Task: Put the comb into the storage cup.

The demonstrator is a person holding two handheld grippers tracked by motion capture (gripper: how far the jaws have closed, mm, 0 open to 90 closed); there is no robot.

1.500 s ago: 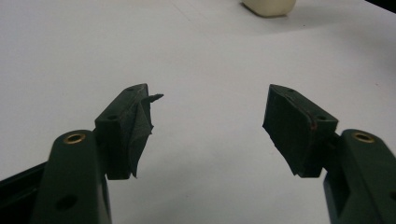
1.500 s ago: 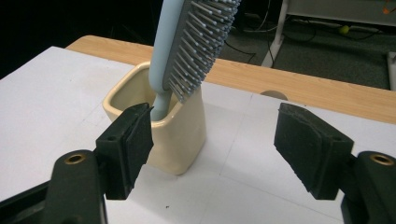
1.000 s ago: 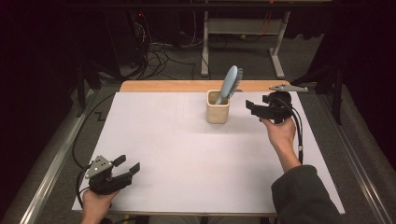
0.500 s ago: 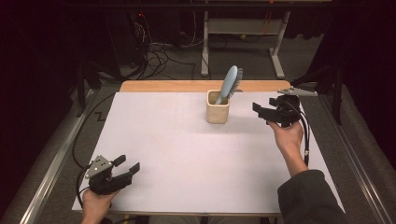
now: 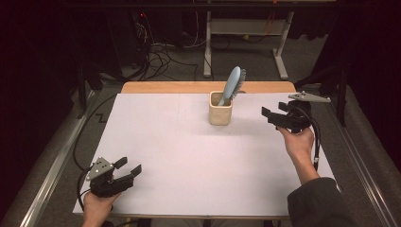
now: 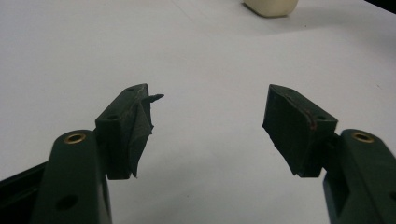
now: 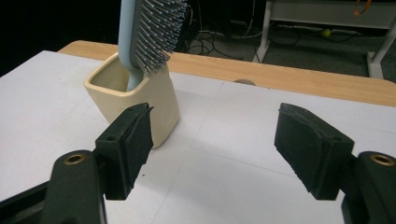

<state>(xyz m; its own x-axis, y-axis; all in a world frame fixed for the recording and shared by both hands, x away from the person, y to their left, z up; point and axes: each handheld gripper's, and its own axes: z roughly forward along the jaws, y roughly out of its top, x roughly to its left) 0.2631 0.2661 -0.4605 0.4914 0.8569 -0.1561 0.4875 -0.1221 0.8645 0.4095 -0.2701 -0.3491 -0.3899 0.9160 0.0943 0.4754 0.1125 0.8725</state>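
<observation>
A dark room with cables on the floor and a metal stand at the upper middle of the high view surrounds a table (image 5: 198,87) whose wooden top is covered almost wholly by a white sheet (image 5: 189,156). At the right of the middle of that view the right gripper (image 5: 271,116) is held above the sheet with its jaws spread and nothing between them, pointing toward the left of the frame; in the right gripper view its two black pads (image 7: 135,140) stand well apart over bare white sheet. Just beyond the left jaw in that view stands a cream square cup (image 7: 140,93), seen in the high view a little above the centre (image 5: 220,109), near the gripper but apart from it. A light blue hairbrush (image 5: 232,84) stands handle down inside the cup, leaning toward the upper right of the high view, bristles facing right; in the right gripper view its head (image 7: 152,28) rises out of the top of the frame. The right hand (image 5: 299,142) and a dark sleeve (image 5: 321,203) come in from the lower right corner. At the lower left of the high view the left gripper (image 5: 130,166) rests at the sheet's near corner, jaws likewise spread and empty; the left gripper view shows torn tape hanging from one pad (image 6: 137,126) and the cup's base (image 6: 271,5) at the top edge.
</observation>
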